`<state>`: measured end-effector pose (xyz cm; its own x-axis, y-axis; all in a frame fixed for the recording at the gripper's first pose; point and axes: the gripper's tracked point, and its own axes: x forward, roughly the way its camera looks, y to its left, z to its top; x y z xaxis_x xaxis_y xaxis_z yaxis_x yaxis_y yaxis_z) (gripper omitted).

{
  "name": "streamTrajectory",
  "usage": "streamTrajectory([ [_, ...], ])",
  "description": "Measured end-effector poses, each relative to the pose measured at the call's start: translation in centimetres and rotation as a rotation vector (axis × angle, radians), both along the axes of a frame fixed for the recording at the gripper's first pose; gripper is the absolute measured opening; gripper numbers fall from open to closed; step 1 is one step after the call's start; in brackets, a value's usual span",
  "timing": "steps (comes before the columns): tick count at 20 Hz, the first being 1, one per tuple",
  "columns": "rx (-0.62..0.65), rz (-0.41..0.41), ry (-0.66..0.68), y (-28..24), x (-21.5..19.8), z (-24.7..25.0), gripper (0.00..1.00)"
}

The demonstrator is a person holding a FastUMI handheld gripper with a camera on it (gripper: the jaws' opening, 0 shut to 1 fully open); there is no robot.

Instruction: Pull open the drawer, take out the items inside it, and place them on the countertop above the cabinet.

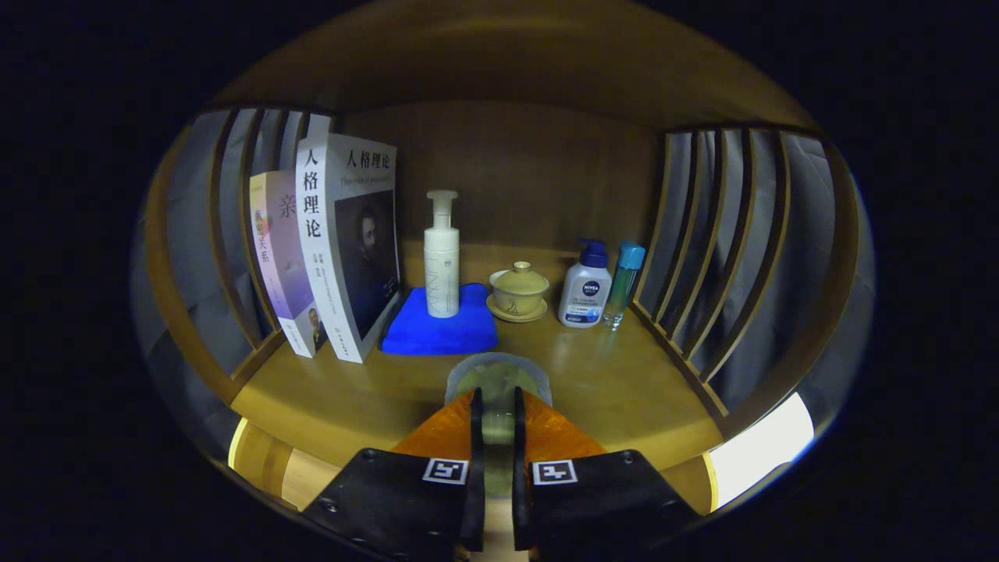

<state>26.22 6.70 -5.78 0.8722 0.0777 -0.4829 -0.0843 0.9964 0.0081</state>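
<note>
My gripper point(497, 406) is shut on a small clear round container point(498, 376) with something greenish inside. Both fingers press its sides, and its rounded top sticks out just ahead of the fingertips. I see it over the near part of the wooden countertop point(616, 382), in front of the things standing at the back. From here I cannot tell whether its base touches the wood. The front edge of the countertop runs just below the fingers.
At the back stand two upright books point(335, 250), a white pump bottle point(442, 257) on a folded blue cloth point(441, 334), a lidded tea bowl point(518, 292), a lotion pump bottle point(585, 290) and a slim teal bottle point(624, 282). Slatted wooden sides point(726, 257) close off left and right.
</note>
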Motion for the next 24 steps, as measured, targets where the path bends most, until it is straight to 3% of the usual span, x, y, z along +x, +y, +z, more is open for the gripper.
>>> streamTrajectory([
  [6,0.034,0.007,-0.004,0.2,1.2,-0.5,0.27],
  [11,0.086,0.036,-0.102,0.9,0.0,1.2,0.98],
  [19,0.107,-0.078,-0.334,-2.3,-8.3,7.2,0.98],
  [24,0.092,-0.072,-0.417,-2.4,-14.4,7.9,0.98],
])
